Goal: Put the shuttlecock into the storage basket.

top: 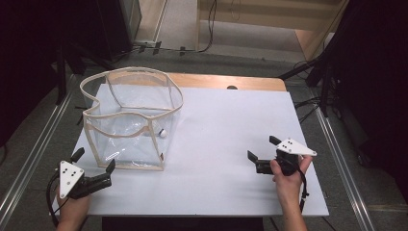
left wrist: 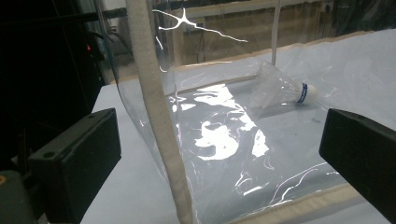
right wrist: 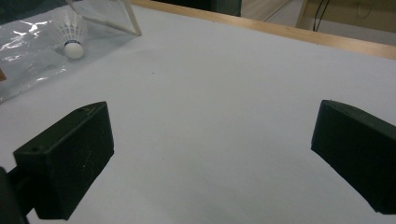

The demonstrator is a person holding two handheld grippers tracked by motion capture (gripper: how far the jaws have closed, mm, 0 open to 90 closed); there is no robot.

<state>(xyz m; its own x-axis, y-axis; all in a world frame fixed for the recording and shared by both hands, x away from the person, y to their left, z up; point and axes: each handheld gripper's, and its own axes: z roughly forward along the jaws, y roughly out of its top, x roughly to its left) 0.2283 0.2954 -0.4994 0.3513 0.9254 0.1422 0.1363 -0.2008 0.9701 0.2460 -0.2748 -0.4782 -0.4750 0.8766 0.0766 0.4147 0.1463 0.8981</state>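
Observation:
A clear plastic bag with cream fabric edging stands open-topped on the left of the white table. A white shuttlecock lies inside it near its right wall; the shuttlecock also shows through the plastic, and again as the shuttlecock at the far left. My left gripper is open at the bag's near-left corner, its jaws either side of the cream corner seam without touching it. My right gripper is open over bare table, pointing left toward the bag.
A wooden strip runs along the table's far edge. Dark stands and cables sit on the floor beyond and to both sides. Broad bare tabletop lies between the bag and my right gripper.

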